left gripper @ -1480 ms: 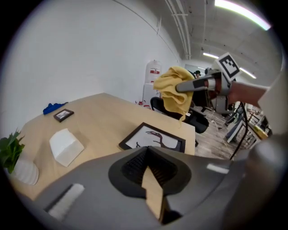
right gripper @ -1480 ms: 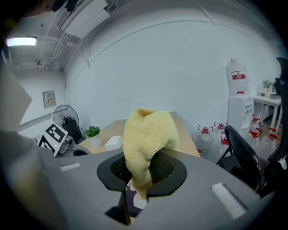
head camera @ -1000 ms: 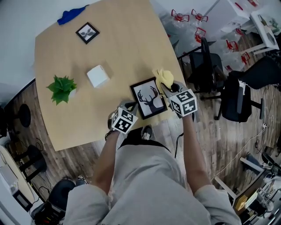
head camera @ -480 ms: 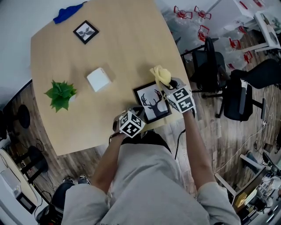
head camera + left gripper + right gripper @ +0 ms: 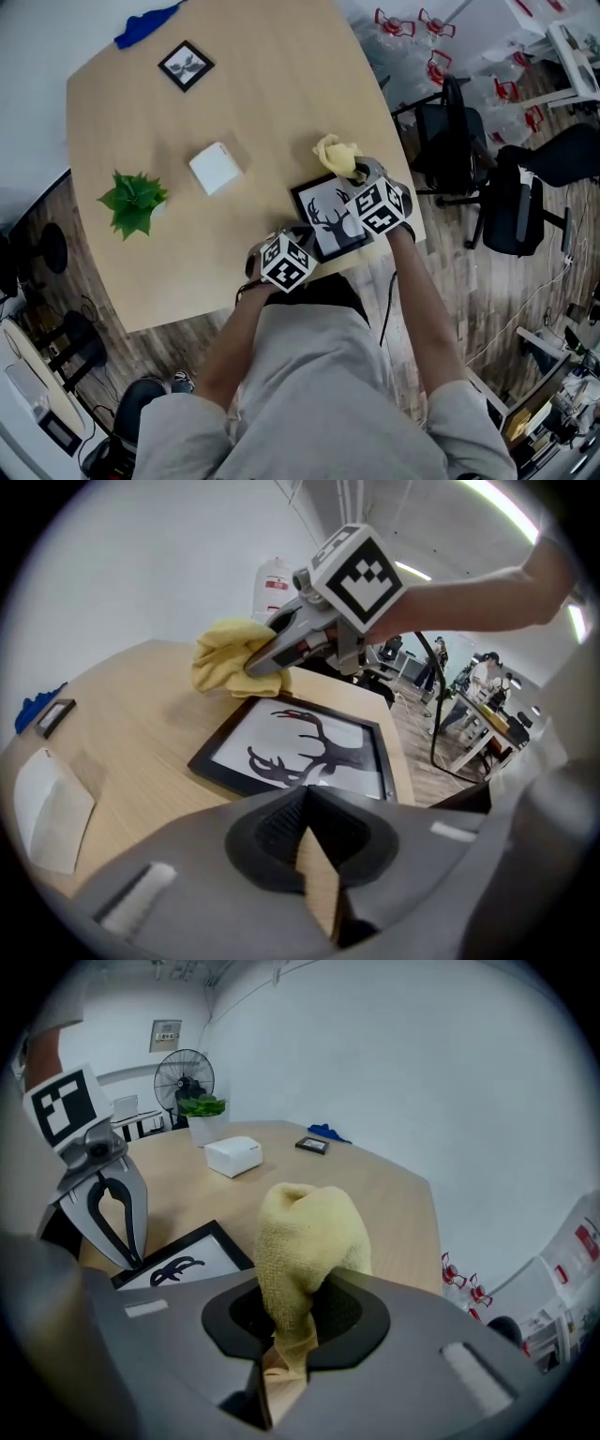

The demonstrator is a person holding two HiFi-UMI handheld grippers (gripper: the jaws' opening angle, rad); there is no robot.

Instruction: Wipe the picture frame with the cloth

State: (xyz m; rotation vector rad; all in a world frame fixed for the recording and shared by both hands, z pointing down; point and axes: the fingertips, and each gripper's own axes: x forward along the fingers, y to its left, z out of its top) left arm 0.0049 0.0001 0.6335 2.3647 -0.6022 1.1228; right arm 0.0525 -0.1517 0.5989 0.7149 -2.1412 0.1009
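- Right gripper (image 5: 361, 178): its fingers are clamped on a bunched yellow cloth (image 5: 336, 155), with most of the fabric bulging beyond the tips. This probably leaves a soft pad to meet the glass instead of hard plastic.
- Deer-print picture frame (image 5: 328, 217): it lies flat at the near right edge of the worktop (image 5: 234, 94), within reach of both tools.
- Left gripper (image 5: 289, 236): its fingers are closed on nothing. The tips are down by the frame's near left corner, probably to brace it against sliding (contact cannot be confirmed).
- Left gripper view: the cloth (image 5: 225, 653) sits just past the frame's (image 5: 300, 747) far edge, not on the glass, so wiping appears not yet begun. The head view partly hides this behind the marker cube.
- Right gripper view: only here is the fabric (image 5: 305, 1232) seen pinched deep between the fingers, with the left gripper (image 5: 125, 1258) beside the frame (image 5: 178, 1265).
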